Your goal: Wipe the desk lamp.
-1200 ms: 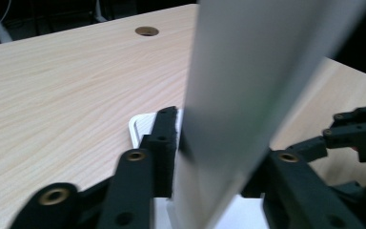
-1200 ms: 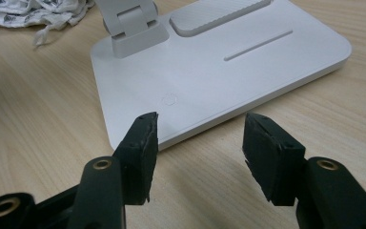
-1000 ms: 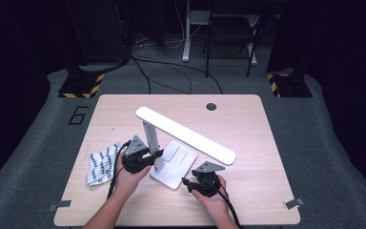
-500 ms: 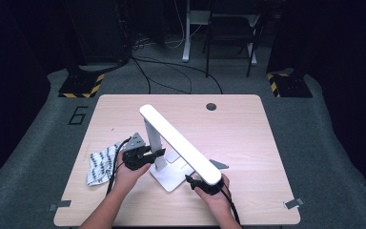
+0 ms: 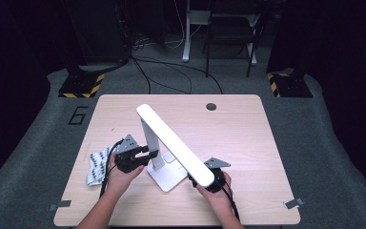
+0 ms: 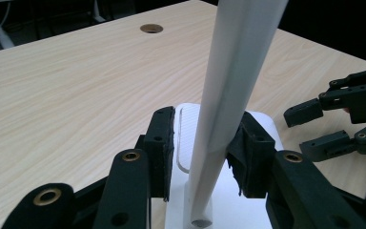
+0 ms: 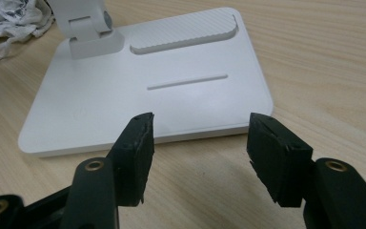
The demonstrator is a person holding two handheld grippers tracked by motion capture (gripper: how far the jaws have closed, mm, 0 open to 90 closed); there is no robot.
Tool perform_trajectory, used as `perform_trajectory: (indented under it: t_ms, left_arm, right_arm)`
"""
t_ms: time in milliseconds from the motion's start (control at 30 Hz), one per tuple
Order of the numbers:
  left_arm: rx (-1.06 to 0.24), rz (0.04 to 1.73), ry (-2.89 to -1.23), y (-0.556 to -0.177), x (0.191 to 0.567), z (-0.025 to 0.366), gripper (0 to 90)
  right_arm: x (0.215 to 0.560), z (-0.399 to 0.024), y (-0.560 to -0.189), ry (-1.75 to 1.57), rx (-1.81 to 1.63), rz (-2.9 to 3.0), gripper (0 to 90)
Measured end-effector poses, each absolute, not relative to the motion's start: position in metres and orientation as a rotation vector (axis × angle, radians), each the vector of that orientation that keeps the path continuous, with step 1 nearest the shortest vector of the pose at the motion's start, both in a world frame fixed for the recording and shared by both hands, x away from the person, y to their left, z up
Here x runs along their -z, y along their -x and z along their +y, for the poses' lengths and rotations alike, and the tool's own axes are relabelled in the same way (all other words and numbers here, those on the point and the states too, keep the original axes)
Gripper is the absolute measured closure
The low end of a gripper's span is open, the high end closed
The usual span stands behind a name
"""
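Jaws of the left gripper (image 6: 205,157) have just been opening around the lamp (image 5: 171,143) post on the surface (image 5: 248,138) — right gripper (image 7: 198,143) released; left unsupported, the raised head could be tipped over.

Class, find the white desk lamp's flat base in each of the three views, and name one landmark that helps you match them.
High view: lamp base, table centre-front, between both grippers.
Left gripper view: bottom centre, beyond the jaws.
Right gripper view: upper middle, ahead of the open jaws.
Shared landmark: the ribbed pad on the base.
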State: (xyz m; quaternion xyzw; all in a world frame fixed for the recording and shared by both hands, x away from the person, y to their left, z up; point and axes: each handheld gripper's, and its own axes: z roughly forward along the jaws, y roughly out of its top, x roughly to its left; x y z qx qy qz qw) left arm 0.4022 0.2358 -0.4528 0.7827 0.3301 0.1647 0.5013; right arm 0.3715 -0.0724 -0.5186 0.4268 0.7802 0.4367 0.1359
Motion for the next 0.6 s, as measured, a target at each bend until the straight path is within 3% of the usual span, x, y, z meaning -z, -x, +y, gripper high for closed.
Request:
perform_trajectory:
  t_ms: [233,400,600]
  left_arm:
    - [-0.419,0.856,-1.859,-0.392,0.455,0.247,66.8]
    - [-0.438,0.850,-1.866,-0.386,0.454,0.248,75.4]
    - [-0.461,0.850,-1.900,-0.393,0.451,0.245,75.1]
  right_arm:
    - [0.520,-0.070,-0.381,-1.187,-1.255,2.307,33.7]
    - [0.522,-0.062,-0.387,-1.146,-1.228,2.341,32.5]
    - [0.520,-0.063,-0.393,-1.163,-1.243,2.316,32.3]
